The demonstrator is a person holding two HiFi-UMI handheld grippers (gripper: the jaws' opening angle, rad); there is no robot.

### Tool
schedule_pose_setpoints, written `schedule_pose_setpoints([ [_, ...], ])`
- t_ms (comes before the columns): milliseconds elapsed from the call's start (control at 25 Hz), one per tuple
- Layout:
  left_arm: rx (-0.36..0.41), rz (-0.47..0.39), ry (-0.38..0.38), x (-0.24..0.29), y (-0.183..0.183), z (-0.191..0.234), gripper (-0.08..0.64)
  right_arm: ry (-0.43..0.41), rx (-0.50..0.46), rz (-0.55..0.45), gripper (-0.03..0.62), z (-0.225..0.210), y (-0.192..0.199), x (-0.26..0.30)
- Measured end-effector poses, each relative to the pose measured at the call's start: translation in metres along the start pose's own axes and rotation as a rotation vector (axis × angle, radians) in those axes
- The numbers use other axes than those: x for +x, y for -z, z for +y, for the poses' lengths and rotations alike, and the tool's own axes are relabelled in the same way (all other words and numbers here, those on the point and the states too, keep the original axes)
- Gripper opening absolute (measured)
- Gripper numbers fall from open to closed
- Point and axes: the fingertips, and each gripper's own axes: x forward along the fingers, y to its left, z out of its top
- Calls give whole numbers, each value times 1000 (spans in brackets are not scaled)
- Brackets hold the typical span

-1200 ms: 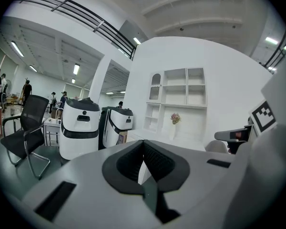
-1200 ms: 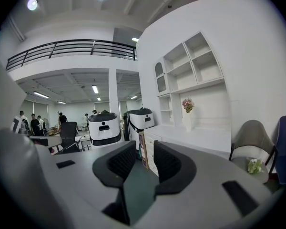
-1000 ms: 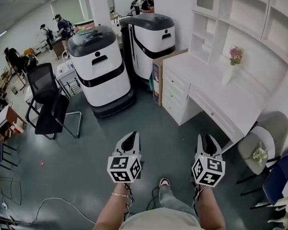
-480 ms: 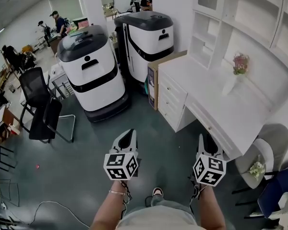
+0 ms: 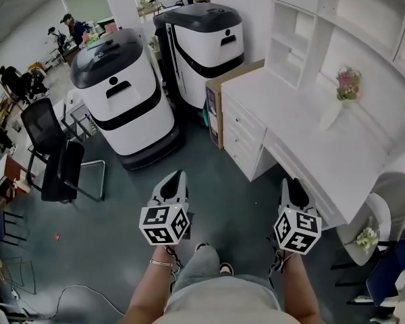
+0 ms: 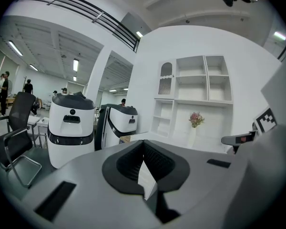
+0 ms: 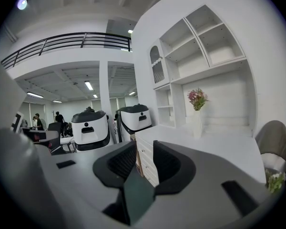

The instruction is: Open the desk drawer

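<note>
One white desk (image 5: 304, 137) with one shelf unit (image 5: 337, 19) on top fills the right of the head view. Two tall white-and-black machines (image 5: 121, 93) stand side by side just beyond the desk's left end. One black office chair (image 5: 50, 147) sits well apart from the desk, past the machines. At the desk's left end is one stack of three drawers (image 5: 241, 137), all shut. Two grippers hover in front of the desk, touching nothing. The left gripper (image 5: 175, 177), farther from the desk, has its jaws together at the tips. The right gripper (image 5: 292, 182), near the desk's front edge, has its jaws apart. They have just been closing slightly, with nothing between them. One white vase (image 5: 332, 115) of pink flowers (image 5: 348, 82) stands on the desk.
</note>
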Motion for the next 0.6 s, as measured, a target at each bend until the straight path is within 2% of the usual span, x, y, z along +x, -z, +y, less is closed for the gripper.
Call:
schedule_pose_setpoints([
  [360,-10,-5,68,108,-13,52,17,64,31,22,117,12,8,89],
  [600,20,7,135,207,-56,108,17,120,72,14,118,43,-18,172],
])
